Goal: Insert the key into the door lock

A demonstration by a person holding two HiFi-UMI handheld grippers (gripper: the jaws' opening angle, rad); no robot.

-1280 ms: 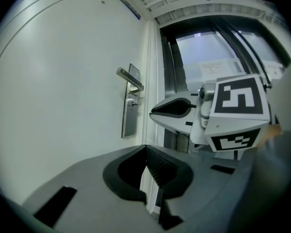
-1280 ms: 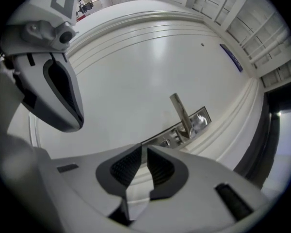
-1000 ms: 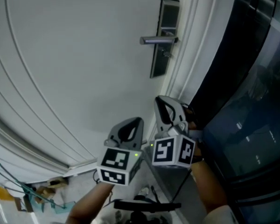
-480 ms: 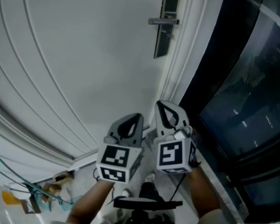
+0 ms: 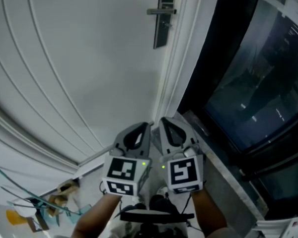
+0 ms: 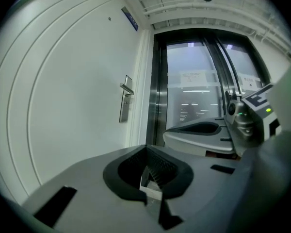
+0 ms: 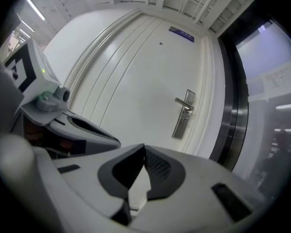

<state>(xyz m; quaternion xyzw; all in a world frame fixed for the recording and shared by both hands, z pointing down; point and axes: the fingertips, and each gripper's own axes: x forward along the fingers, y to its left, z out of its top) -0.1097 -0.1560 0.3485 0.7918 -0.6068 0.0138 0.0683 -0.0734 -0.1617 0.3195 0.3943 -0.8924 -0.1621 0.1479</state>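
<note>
The white door [image 5: 79,58] carries a metal lever handle [image 5: 161,11] on a dark lock plate [image 5: 162,31] at the top of the head view. Both grippers are held low, side by side, well short of the lock. My left gripper [image 5: 143,128] has its jaw tips together; in its own view [image 6: 146,148] a pale sliver shows behind the tips, and I cannot tell what it is. My right gripper [image 5: 165,122] is also shut [image 7: 144,147], with nothing seen between its pads. The handle [image 6: 127,88] [image 7: 184,104] lies ahead of both. No key is clearly visible.
The door frame [image 5: 176,58] runs beside the lock. Dark glass panels [image 5: 248,83] fill the right side above a stone sill [image 5: 223,167]. Loose clutter [image 5: 35,207] lies on the floor at the lower left.
The head view has shifted, so the handle now sits higher and further left. The two grippers have come closer together and lower in the frame. Both stay shut.
</note>
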